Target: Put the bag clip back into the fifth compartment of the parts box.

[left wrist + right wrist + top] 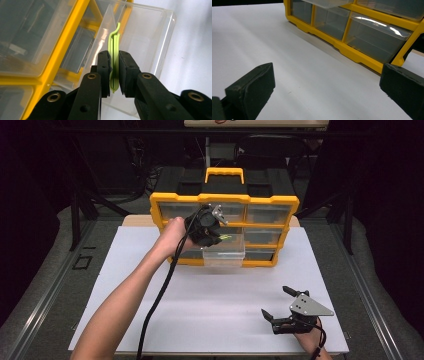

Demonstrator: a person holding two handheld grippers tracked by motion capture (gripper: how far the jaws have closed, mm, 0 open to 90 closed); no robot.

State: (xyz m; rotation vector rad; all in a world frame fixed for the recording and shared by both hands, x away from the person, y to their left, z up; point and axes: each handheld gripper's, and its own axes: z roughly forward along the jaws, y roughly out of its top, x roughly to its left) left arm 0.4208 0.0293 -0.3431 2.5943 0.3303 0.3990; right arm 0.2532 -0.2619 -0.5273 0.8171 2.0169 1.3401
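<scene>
Left tongs [114, 75]: closed on a thin lime-green clip [114, 53], pads pressed flat against both of its faces. The clip stands on edge between the pads, its curved tip rising past them. In the high view the left tongs [216, 234] hang over a clear drawer [223, 253] that is pulled out from the lower row of the organizer, the clip [225, 238] showing as a small green streak just above the drawer's open top. In the left gripper view the clear drawer [160, 42] lies directly behind the clip; whether the clip touches the drawer cannot be told.

Right tongs [277, 304]: spread wide, gripping nothing, low over the white bench [220, 295] near its front right corner, well apart from the drawer. In the right gripper view the two black pads [252, 88] sit at either edge with bare white bench [299, 65] between them.

Beyond: the yellow organizer [225, 199] stands upright at the far edge of the bench, with clear-fronted drawers in rows and a black top with a yellow handle [224, 170]. The right gripper view looks along its lower drawers [374, 37], which are shut.
</scene>
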